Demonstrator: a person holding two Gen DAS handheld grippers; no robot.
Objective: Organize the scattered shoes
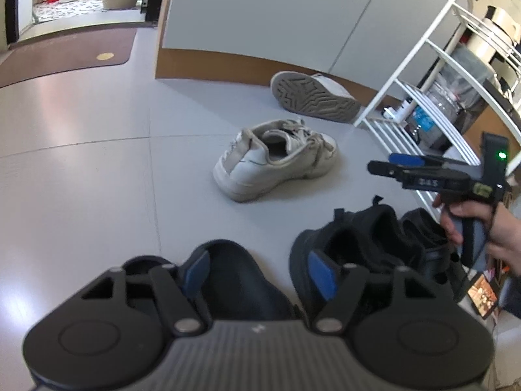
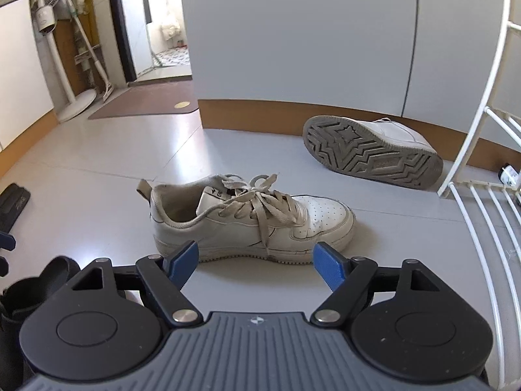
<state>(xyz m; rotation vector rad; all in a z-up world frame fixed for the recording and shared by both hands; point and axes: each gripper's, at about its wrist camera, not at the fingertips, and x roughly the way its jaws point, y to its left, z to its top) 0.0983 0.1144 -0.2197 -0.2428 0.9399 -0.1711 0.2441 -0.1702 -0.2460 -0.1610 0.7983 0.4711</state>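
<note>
- The upright white sneaker (image 2: 254, 221) stood on the grey floor (image 2: 97, 195) at the centre of the right wrist view, laces tied, toe toward the right of the frame. It lay just beyond the right gripper (image 2: 257, 260), probably the next shoe to fetch.
- That gripper's jaws stood wide apart with nothing between them, lined up on the shoe's near side but not touching it.
- Its mate, the tipped white sneaker (image 2: 374, 150), lay on its side at the upper right, grey sole facing the camera, near the brown skirting of the cabinet (image 2: 293, 32). Being tipped, it would likely need righting.
- In the left wrist view the black shoes (image 1: 351, 241) sat side by side at the lower right, beside the white rack (image 1: 423, 75), seemingly already gathered.
- A dark slipper (image 1: 228, 273) lay directly below the left gripper (image 1: 257, 273), whose jaws were partly open and empty; whether a pad brushed the slipper I cannot tell.
- A hand (image 1: 482, 228) held the right gripper in front of the rack at mid right.
- The rack's lower rails carried bottles, so shoe space there looked tight; the floor between the shoes was open.
</note>
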